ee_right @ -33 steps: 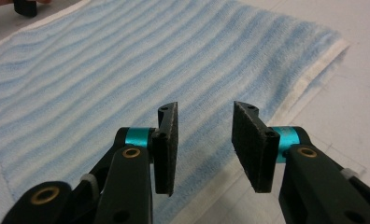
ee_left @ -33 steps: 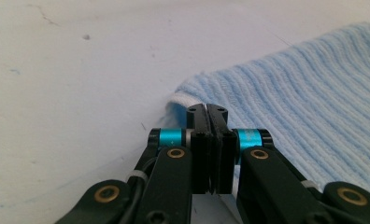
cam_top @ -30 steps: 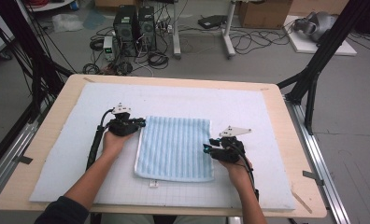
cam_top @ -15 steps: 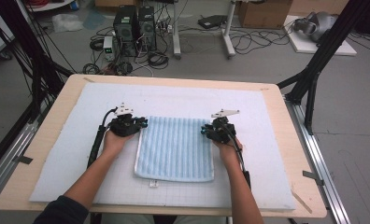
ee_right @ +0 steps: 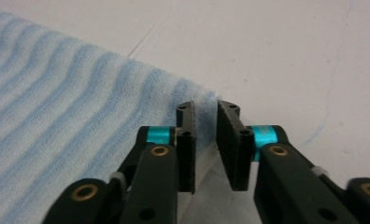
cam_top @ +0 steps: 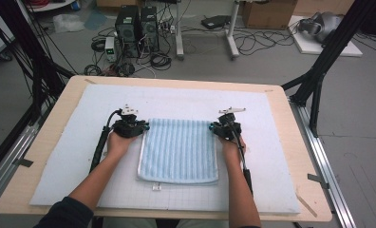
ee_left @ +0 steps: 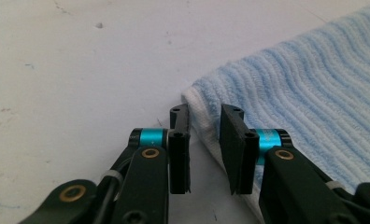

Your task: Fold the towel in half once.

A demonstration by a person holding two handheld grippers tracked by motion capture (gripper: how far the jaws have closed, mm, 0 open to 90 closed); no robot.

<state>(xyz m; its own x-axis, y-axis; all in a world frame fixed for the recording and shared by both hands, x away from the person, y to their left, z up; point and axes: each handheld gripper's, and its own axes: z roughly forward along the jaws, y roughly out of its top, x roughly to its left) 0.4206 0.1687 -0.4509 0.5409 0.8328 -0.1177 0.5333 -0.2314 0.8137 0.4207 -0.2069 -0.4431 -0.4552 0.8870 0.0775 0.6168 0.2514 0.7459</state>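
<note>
The towel (cam_top: pixel 179 149) lies flat mid-mat (cam_top: pixel 290 190). Both far corners are straddled by the left gripper (ee_left: pixel 206 122) and right gripper (ee_right: pixel 206 117), jaws narrowly parted, nothing pinched yet. Every layer should be caught before lifting.
</note>
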